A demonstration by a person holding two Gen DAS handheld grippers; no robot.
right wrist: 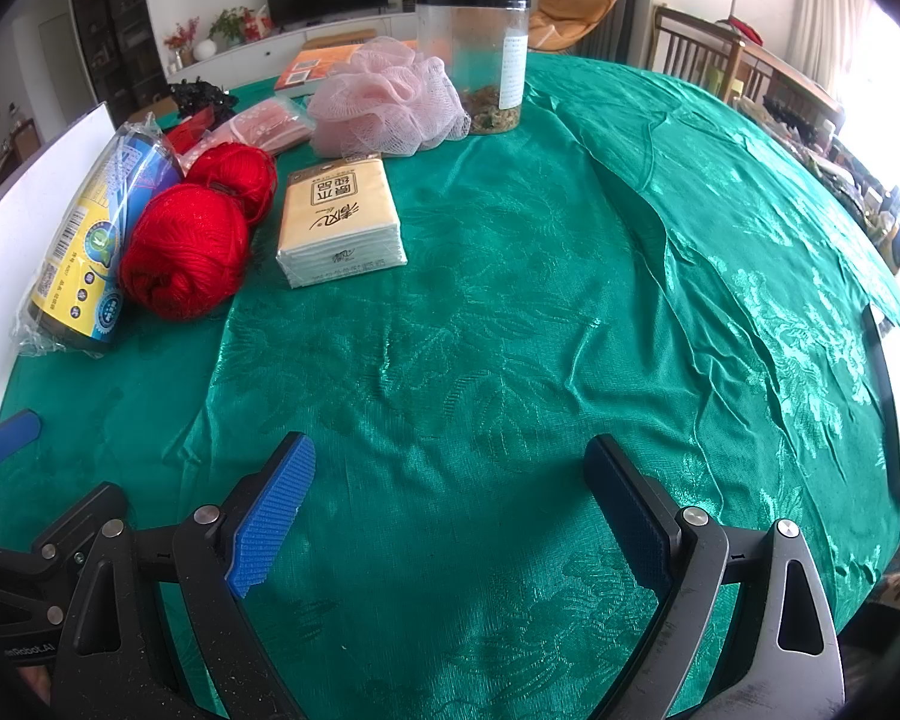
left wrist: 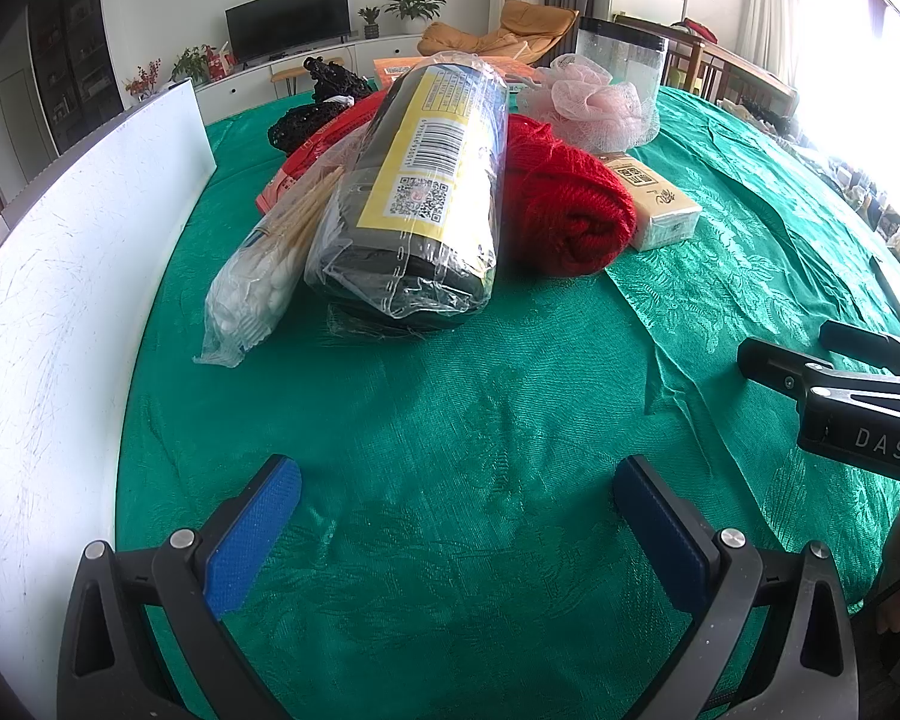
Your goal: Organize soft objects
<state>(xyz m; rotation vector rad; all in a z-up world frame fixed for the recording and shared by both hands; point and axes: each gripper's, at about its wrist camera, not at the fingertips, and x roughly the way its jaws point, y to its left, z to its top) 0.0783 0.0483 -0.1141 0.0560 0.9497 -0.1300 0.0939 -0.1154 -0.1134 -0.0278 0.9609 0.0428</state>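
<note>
Green damask cloth [right wrist: 510, 312], glossy and creased with a woven leaf pattern, covers the tabletop in front of you. Your left gripper [left wrist: 456, 516] and right gripper [right wrist: 450, 504] both hover low over bare cloth, jaws spread wide and holding nothing, their ribbed blue pads facing inward.

The soft things sit bunched toward the far left. A roll of dark bags [left wrist: 414, 180], sealed in crinkled clear film with a yellow barcode label, lies with its long axis pointing away from you. Beside its left flank rests a limp clear packet of cotton swabs [left wrist: 252, 294], white tips toward you. On its right, two fuzzy red yarn balls [right wrist: 186, 252] touch each other, lined up front to back. Just right of the yarn lies a flat, cream tissue pack [right wrist: 342, 222], its long side also running away from you.

Behind these, a frilly pink mesh bath pouf [right wrist: 390, 102] sits against a clear plastic jar [right wrist: 480, 60] with a black lid. A white board [left wrist: 60, 300] stands along the left edge.
</note>
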